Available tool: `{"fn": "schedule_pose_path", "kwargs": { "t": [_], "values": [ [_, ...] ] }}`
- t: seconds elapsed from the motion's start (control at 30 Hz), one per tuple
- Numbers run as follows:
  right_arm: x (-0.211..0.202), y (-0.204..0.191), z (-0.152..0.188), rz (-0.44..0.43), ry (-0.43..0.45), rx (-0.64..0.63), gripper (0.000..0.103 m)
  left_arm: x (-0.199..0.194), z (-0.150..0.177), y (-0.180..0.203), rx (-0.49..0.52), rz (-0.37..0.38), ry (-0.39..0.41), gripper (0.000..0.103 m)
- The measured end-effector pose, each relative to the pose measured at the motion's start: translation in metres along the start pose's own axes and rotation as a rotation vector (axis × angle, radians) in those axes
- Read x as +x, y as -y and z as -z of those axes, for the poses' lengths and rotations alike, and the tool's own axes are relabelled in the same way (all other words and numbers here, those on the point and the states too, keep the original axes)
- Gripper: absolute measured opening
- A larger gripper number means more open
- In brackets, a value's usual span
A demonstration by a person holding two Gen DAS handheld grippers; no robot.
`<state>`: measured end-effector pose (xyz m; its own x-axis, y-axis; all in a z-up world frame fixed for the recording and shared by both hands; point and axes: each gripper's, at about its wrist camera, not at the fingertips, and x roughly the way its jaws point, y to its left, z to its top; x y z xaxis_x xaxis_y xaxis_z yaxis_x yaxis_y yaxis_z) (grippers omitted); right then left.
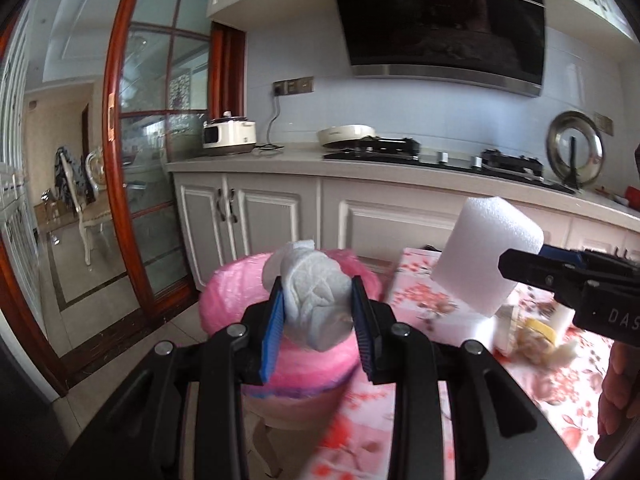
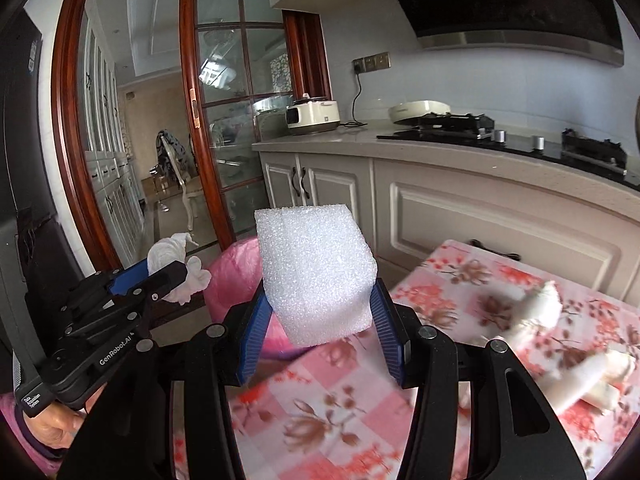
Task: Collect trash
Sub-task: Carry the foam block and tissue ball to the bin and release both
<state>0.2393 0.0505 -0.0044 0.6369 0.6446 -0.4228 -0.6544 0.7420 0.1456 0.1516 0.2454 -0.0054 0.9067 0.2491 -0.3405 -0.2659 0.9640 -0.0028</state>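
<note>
Two blurred scraps (image 2: pixel 536 308) (unidentifiable) on tablecloth (image 2: pixel 320 400).

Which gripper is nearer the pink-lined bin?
Left. The left gripper holds the crumpled tissue right over the pink-lined bin; the right gripper, clamping the foam block, is beside it over the table.

A table (image 2: pixel 340 396) covered with a pink flowered cloth (image 1: pixel 560 384) is seen in the near right of the scene. On it, towards the right, a blurred heap of white and yellowish scraps (image 2: pixel 576 368) is laid. A bin lined with a pink bag (image 1: pixel 232 300) is stood on the tiled floor (image 1: pixel 120 320) just beside the table's left edge.
</note>
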Motion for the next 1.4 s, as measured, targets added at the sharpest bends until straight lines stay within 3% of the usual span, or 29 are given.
{"fn": "schedule_pose_path", "kwargs": {
  "t": [0.27,0.5,0.8,1.13,1.23,1.4],
  "values": [
    [0.075,-0.011,-0.019,-0.019,-0.047,-0.018,0.048,0.055,-0.018,-0.049,-0.055,-0.014,-0.032,0.032],
    [0.129,-0.025,-0.020,-0.026,-0.097,-0.111,0.048,0.102,-0.020,-0.085,-0.141,-0.038,-0.099,0.032],
    [0.170,-0.019,-0.016,-0.051,-0.153,-0.108,0.048,0.144,-0.011,-0.083,-0.120,-0.029,-0.160,0.034],
    [0.185,-0.018,-0.012,-0.065,-0.172,-0.135,0.059,0.164,-0.013,-0.085,-0.088,-0.036,-0.167,0.043],
    [0.178,-0.016,-0.008,-0.062,-0.161,-0.133,0.064,0.160,-0.009,-0.086,-0.063,-0.074,-0.155,0.055],
    [0.150,-0.006,0.000,-0.055,-0.135,-0.125,0.064,0.148,-0.005,-0.081,-0.056,-0.074,-0.148,0.060]
  ]
}}
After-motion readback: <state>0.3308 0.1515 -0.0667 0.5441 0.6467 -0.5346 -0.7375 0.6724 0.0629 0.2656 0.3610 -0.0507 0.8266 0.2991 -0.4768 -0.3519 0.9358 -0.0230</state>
